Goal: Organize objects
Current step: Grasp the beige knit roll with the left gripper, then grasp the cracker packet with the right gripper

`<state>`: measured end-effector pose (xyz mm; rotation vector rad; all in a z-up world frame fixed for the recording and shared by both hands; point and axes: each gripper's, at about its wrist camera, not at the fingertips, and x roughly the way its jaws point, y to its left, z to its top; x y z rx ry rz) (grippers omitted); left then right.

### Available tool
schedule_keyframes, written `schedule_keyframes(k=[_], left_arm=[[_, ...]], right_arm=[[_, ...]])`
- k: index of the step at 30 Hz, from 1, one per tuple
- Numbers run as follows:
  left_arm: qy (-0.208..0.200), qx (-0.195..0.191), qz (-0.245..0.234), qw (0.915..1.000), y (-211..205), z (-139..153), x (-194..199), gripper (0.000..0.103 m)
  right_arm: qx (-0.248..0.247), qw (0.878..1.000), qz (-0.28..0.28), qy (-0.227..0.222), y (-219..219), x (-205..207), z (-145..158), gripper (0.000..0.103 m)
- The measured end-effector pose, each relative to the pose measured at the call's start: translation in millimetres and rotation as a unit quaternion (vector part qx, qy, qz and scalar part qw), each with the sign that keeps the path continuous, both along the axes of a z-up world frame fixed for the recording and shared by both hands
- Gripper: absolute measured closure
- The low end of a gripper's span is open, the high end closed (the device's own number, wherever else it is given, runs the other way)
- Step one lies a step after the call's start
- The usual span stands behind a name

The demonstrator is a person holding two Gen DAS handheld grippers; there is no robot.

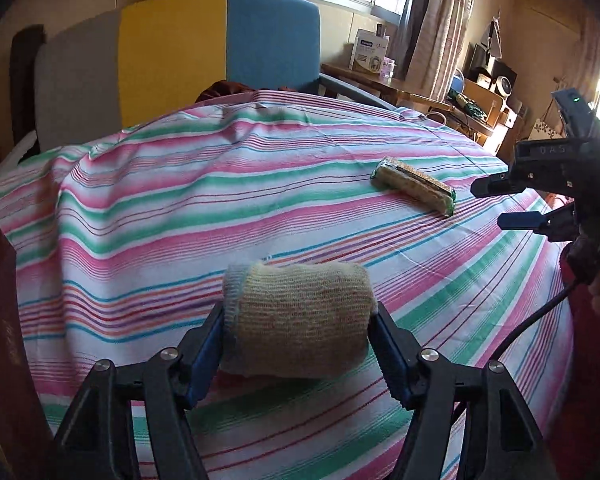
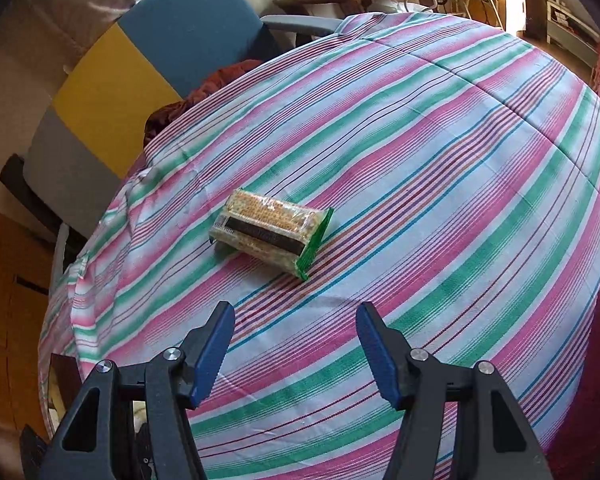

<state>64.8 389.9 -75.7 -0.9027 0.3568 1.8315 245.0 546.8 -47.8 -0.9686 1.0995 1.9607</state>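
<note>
- Two hand-held grippers are seen over a worktop covered by a cloth striped in pink, green and white.
- A beige roll of knitted fabric, possibly a rolled sock or bandage, is clamped by the left hand-held gripper; both blue pads are pressed against its ends.
- The roll is held just above the cloth near the close edge of the worktop; whether its underside touches the cloth cannot be told.
- The right hand-held gripper is held with its jaws apart and nothing between them, only striped cloth being seen in the gap.
- A packet of crackers in clear wrap with green ends is laid flat on the cloth, ahead of the right gripper's fingertips and apart from them.
- In the left wrist view the same packet is seen well apart from the roll, toward the right side of the worktop, with the right gripper just beside it, pointed its way.
- A chair with grey, yellow and blue panels is placed behind the far edge of the worktop.
- A dark reddish cloth is bunched on the chair seat.
</note>
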Motion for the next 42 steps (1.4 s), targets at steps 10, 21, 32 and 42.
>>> schedule_keyframes(k=[10,21,32,42], left_arm=[[-0.016,0.01,-0.006,0.9998,-0.1,-5.0,1.0,0.034],[-0.024,0.009,-0.003,0.9997,-0.5,-9.0,-1.7,0.033],[-0.036,0.018,-0.002,0.9992,-4.1,-8.6,-6.0,0.034],[-0.036,0.02,0.003,0.9991,-5.1,-7.2,-7.1,0.036]], right_arm=[[0.105,0.971,0.168,-0.137,12.4,-78.0,2.8,0.038],[0.102,0.957,0.21,-0.173,48.4,-124.5,-39.4,0.034],[0.069,0.951,0.249,-0.173,-35.9,-94.3,-36.7,0.052],[0.103,0.943,0.265,-0.175,-69.3,-82.2,-41.5,0.052]])
